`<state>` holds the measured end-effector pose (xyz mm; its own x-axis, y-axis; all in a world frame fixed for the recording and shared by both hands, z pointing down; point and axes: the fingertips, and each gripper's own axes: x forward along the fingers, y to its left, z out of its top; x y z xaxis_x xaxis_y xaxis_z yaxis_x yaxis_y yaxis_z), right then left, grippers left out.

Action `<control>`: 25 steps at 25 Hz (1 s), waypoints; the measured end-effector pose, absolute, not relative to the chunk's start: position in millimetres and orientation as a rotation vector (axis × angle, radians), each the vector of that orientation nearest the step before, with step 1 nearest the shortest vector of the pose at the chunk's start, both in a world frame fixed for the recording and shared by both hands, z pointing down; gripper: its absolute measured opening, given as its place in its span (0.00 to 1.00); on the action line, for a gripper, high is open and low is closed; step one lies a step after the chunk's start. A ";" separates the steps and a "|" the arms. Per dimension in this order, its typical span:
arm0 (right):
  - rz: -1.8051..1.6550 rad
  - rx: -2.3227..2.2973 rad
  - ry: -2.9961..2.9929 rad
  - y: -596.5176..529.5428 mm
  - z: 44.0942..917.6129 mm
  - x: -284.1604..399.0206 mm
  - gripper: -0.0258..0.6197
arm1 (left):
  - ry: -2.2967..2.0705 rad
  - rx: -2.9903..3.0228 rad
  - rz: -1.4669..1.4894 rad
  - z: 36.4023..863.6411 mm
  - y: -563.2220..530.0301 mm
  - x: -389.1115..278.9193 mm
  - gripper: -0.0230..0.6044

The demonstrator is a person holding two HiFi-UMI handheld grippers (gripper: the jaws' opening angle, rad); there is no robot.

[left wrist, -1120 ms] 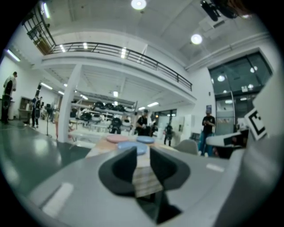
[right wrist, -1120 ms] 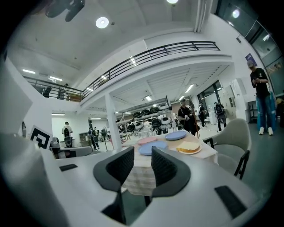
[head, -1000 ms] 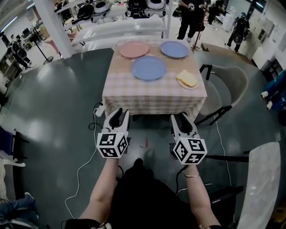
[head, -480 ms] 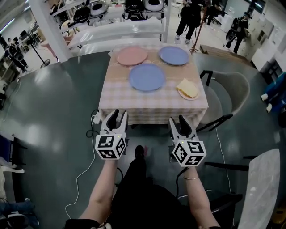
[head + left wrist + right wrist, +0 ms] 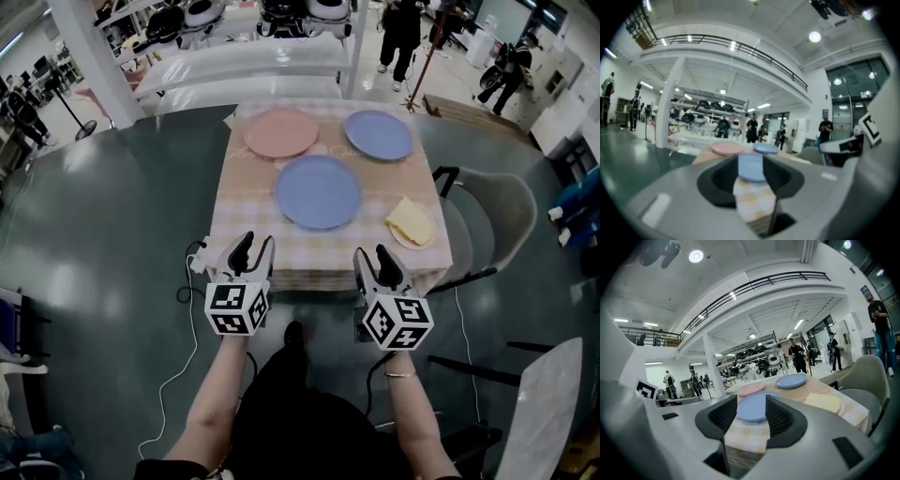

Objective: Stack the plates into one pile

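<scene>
Checked surface, busy hall: pink plate, near blue plate and far blue plate lie flat, apart. Left tongs and right tongs, both empty, have just been opening.

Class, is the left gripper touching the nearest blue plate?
Apart. The head view shows bare checked tablecloth between the left gripper and the nearest blue plate.

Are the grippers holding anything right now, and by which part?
Nothing is held. The left gripper and right gripper are open, their jaws just opened wider with nothing between them, both short of the table.
</scene>
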<state>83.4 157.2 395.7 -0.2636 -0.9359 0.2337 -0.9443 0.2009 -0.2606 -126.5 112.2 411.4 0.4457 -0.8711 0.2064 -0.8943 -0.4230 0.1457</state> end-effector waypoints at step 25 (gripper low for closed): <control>0.612 1.948 -2.158 -2.4 451.4 101.1 0.30 | -1.453 2.376 0.245 466.5 -49.0 -132.1 0.29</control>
